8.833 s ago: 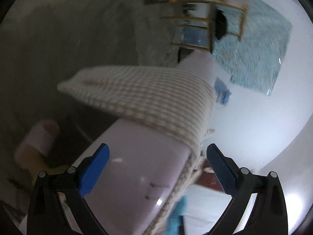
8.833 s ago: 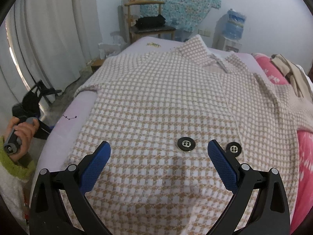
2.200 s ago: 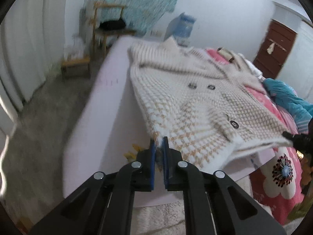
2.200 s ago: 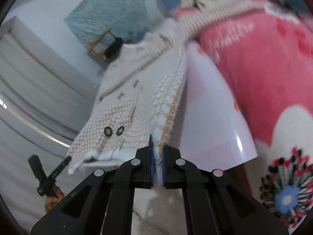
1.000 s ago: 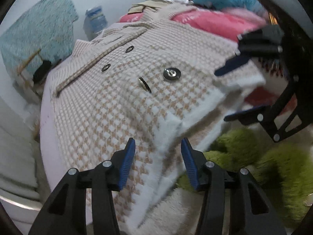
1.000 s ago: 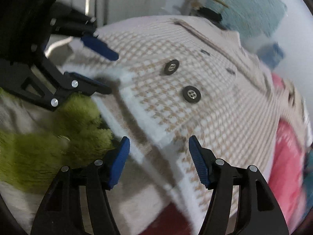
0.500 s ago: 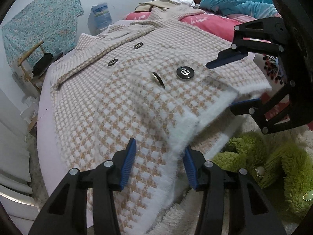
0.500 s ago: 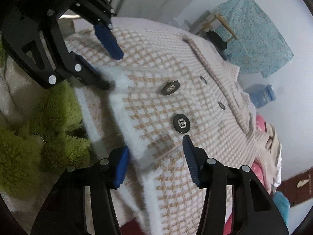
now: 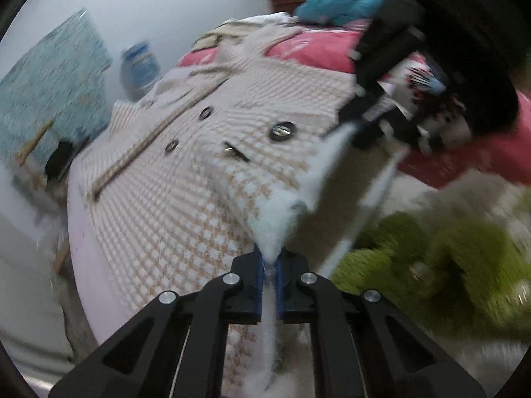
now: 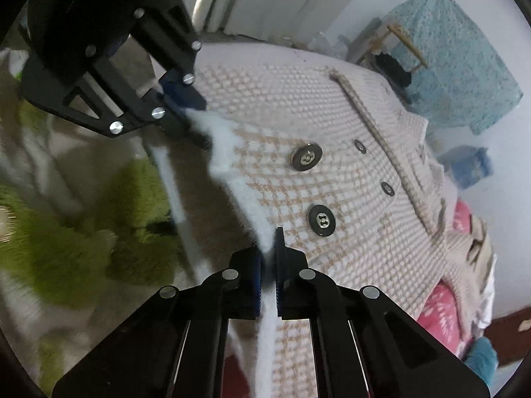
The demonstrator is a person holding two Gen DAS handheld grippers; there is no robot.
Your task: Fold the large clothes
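A beige and white checked coat with dark round buttons lies front up on the bed; it also shows in the right wrist view. My left gripper is shut on the coat's fluffy white bottom hem. My right gripper is shut on the same hem further along. Each gripper shows in the other's view: the right one and the left one hold the hem lifted off the bed's end.
A lilac bed sheet lies under the coat. A pink quilt and teal bedding are beside it. A green plush rug lies on the floor below. A wooden chair and a blue water jug stand by the far wall.
Both grippers were open around the coat's bottom hem half a second ago. Both have now closed on the hem and lifted it slightly.
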